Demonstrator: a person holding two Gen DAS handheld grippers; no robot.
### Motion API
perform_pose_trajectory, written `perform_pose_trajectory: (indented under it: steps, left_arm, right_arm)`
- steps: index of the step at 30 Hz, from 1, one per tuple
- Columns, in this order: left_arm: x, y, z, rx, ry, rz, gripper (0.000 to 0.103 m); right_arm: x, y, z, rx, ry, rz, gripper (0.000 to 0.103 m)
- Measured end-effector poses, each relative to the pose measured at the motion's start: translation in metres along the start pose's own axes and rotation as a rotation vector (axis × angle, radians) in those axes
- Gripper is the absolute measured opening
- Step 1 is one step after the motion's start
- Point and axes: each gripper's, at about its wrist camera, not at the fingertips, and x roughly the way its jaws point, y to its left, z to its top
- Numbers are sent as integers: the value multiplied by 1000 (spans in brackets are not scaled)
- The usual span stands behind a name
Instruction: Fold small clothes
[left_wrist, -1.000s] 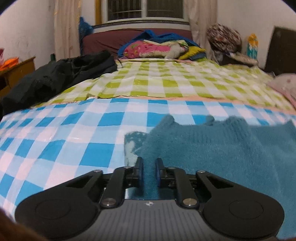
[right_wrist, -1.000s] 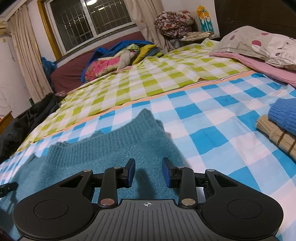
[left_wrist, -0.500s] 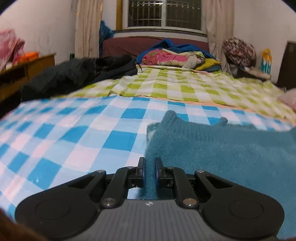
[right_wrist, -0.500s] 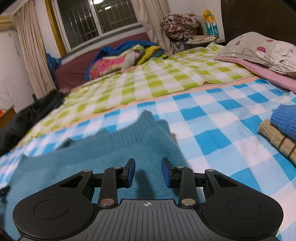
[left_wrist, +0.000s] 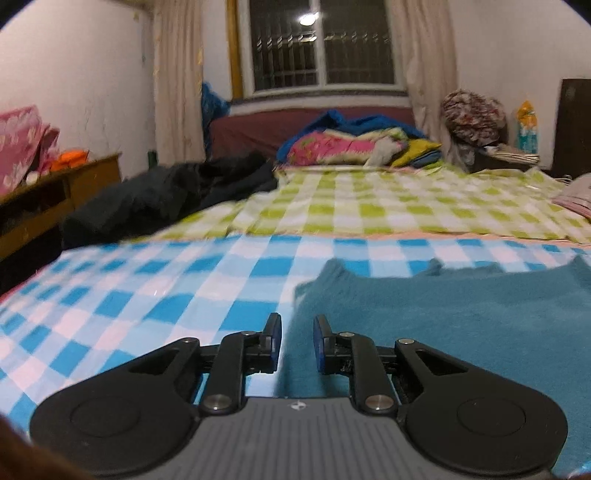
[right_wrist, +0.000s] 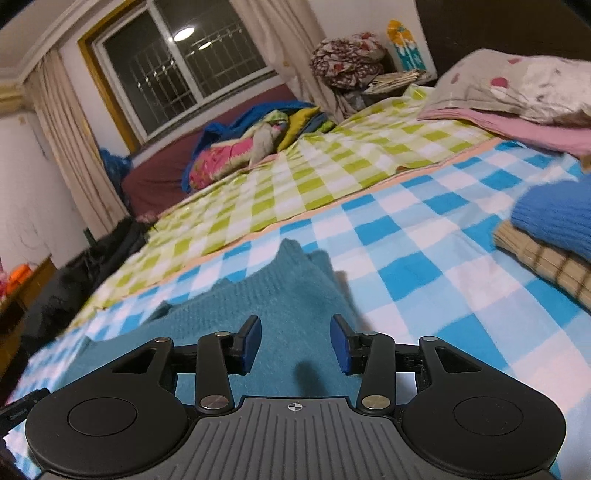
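A wide bed (left_wrist: 110, 295) is covered by a blue-and-white checked sheet (right_wrist: 424, 258) in front and a green-and-white checked sheet (left_wrist: 369, 206) behind. A teal knitted sweater (left_wrist: 461, 325) lies flat on the blue sheet. Folded clothes (right_wrist: 554, 236) are stacked at its right edge. Dark clothing (left_wrist: 159, 195) lies at the left.

I am working in a home bedroom. A wide bed (left_wrist: 110, 295) is stretching out ahead of me under a blue-checked sheet and a green-checked sheet (left_wrist: 369, 206). Curtains (left_wrist: 177, 81) are hanging beside a barred window (left_wrist: 321, 40) showing night outside. Bundled bedding (left_wrist: 351, 144) is lying at the far end, a pillow (right_wrist: 517, 85) is resting off to my right, and folded knitwear (right_wrist: 554, 236) is sitting stacked on the bed.
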Motion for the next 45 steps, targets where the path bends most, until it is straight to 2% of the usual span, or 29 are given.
perform_pose_trajectory:
  steps: [4, 10, 13, 18, 24, 31, 36, 45]
  left_arm:
    - [-20, -29, -2, 67, -10, -74, 29]
    - [-39, -87, -13, 131, 26, -194, 30]
    - [-46, -116, -18, 168, 41, -230, 31]
    - [-56, -152, -18, 198, 72, -281, 32]
    - [-66, -187, -24, 294, 75, -313, 37]
    - [-73, -218, -29, 377, 78, -348, 39]
    - [-78, -231, -32, 410, 76, -369, 44]
    - [-86, -244, -38, 454, 65, -374, 45]
  right_arm:
    - [-17, -18, -7, 30, 6, 14, 41]
    - [-34, -52, -26, 93, 41, 14, 41]
    - [-35, -68, -35, 137, 72, 36, 43]
    - [-37, -69, -34, 142, 89, 71, 43]
    - [-42, -74, -32, 157, 98, 93, 43]
    - [-45, -73, -32, 169, 107, 110, 45]
    - [-44, -71, -32, 166, 118, 120, 47]
    - [-45, -73, -31, 192, 125, 141, 48]
